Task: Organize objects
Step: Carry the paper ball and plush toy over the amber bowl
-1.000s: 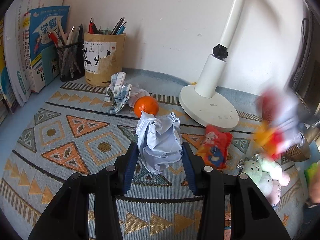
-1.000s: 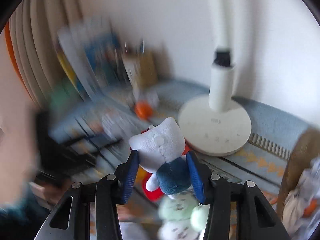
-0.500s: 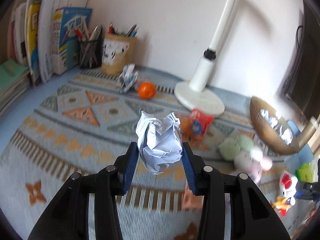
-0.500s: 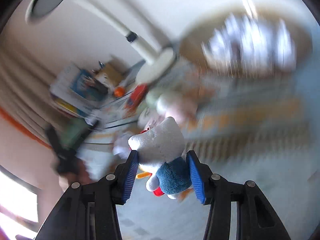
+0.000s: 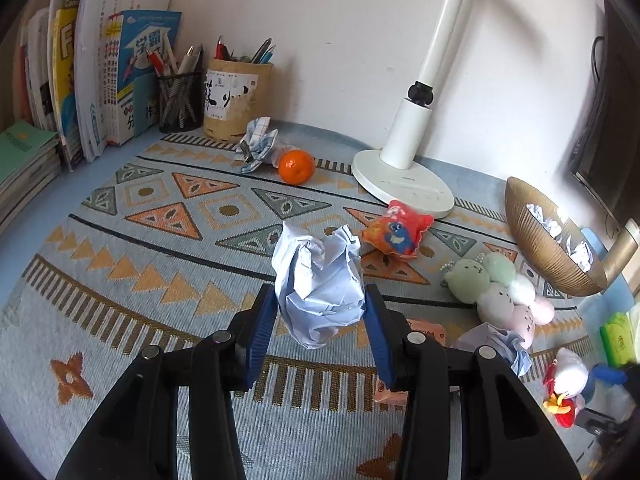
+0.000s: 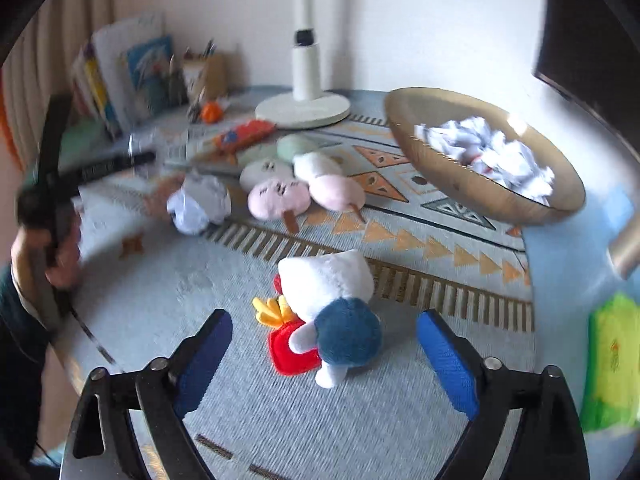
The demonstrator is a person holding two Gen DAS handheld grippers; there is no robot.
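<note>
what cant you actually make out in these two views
- Left wrist view: the lamp head is cut off by the top edge.
- Left wrist view: an orange box lies mostly hidden behind the left gripper and its paper ball.
- Right wrist view: the books and pen holders at the back are motion-blurred; no titles readable.
- Right wrist view: the plush toy faces away from the right gripper, face unseen.

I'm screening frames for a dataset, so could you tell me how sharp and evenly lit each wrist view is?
Left wrist view: sharp throughout, soft daylight; the crumpled paper in the left gripper is crisp; fisheye bends the edges. Right wrist view: soft overall, motion-smeared at left; the plush toy is clearer; glare washes the bowl rim.
</note>
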